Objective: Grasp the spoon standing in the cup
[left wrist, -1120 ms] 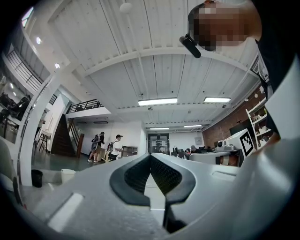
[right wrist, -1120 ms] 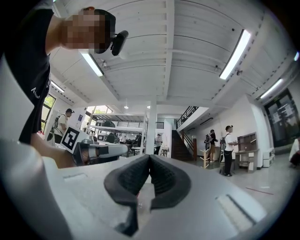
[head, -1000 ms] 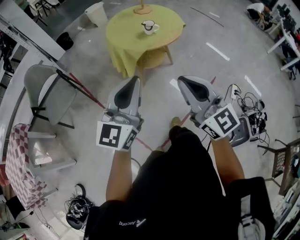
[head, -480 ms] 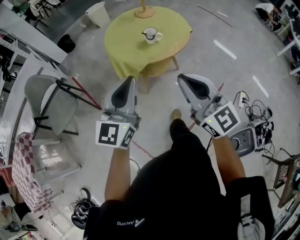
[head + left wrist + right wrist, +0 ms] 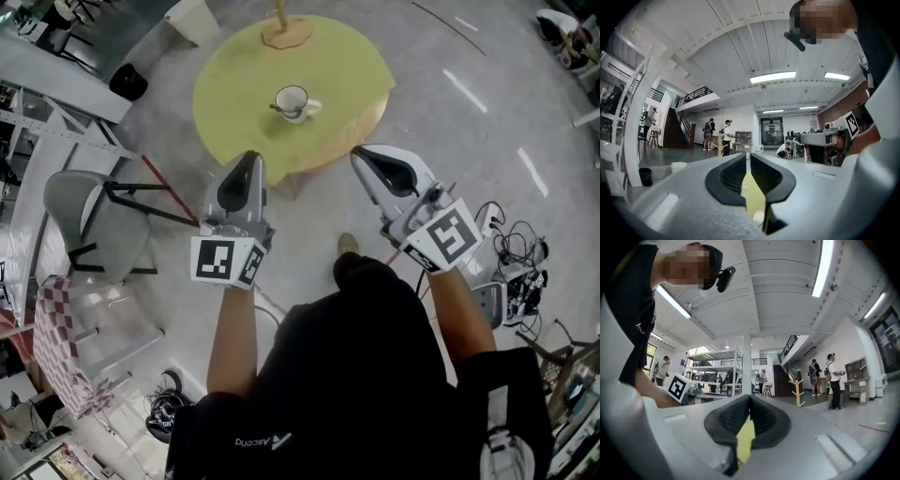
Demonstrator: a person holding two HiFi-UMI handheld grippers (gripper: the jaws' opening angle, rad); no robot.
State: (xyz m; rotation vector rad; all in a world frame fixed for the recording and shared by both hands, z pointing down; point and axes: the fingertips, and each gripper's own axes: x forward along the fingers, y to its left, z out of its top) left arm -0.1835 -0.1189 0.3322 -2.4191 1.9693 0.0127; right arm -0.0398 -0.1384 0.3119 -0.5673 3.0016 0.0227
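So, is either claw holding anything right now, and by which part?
Nothing held. The left claw and right claw are both shut and empty; the spoon stands untouched in the cup.

A white cup (image 5: 292,99) stands upright near the middle of a round yellow table (image 5: 347,66), a spoon (image 5: 276,108) jutting past its rim.

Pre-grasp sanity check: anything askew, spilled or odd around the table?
Only the yellow tablecloth: it sits off-centre, leaving the table's wooden rim bare on the right. The cup stands upright with the spoon in it, and nothing is spilled. Loose cables lie on the floor, away from the table.
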